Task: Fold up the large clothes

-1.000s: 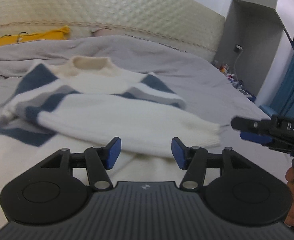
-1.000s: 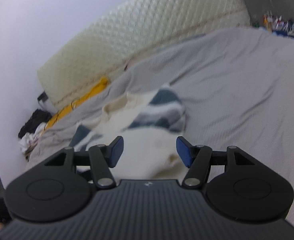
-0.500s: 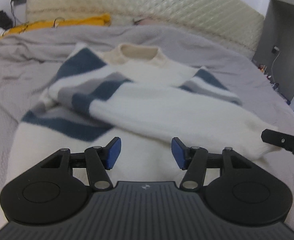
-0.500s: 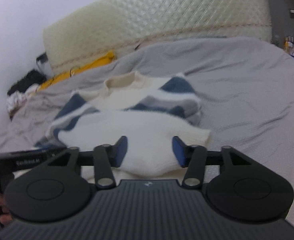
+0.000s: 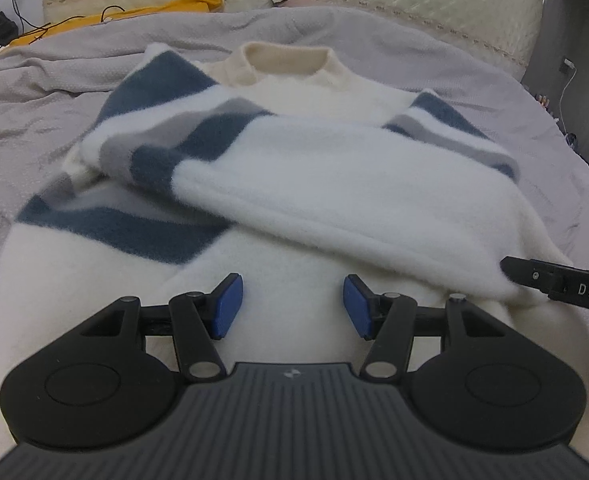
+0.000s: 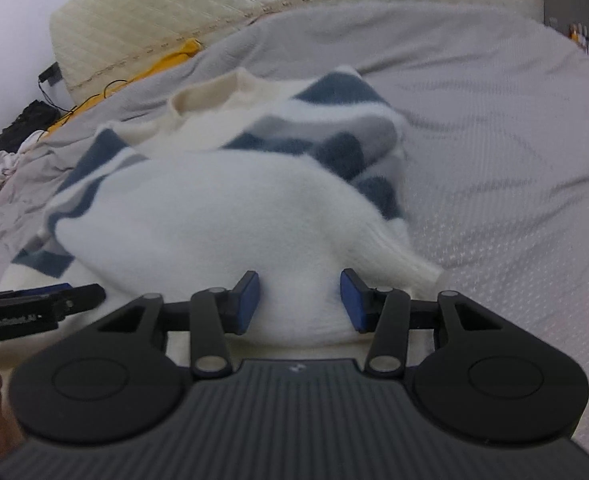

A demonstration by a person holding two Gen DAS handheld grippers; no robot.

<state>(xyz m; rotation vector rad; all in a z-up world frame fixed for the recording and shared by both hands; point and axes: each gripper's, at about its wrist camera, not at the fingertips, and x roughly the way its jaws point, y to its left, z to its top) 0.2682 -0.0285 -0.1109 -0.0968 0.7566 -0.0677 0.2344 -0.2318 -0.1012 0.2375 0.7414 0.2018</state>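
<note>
A cream sweater [image 5: 318, 184] with navy and grey stripes lies on a grey bedspread [image 5: 46, 92], one sleeve folded across its chest. The left gripper [image 5: 290, 306] hovers wide open over the hem. At three o'clock, the right gripper [image 6: 299, 302], jaws apart, straddles the sleeve cuff [image 6: 398, 256].

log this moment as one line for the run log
stage: mid-fold | sweater: on grey bedspread, sleeve folded across body | left gripper: open over hem | right gripper: open at sleeve cuff
</note>
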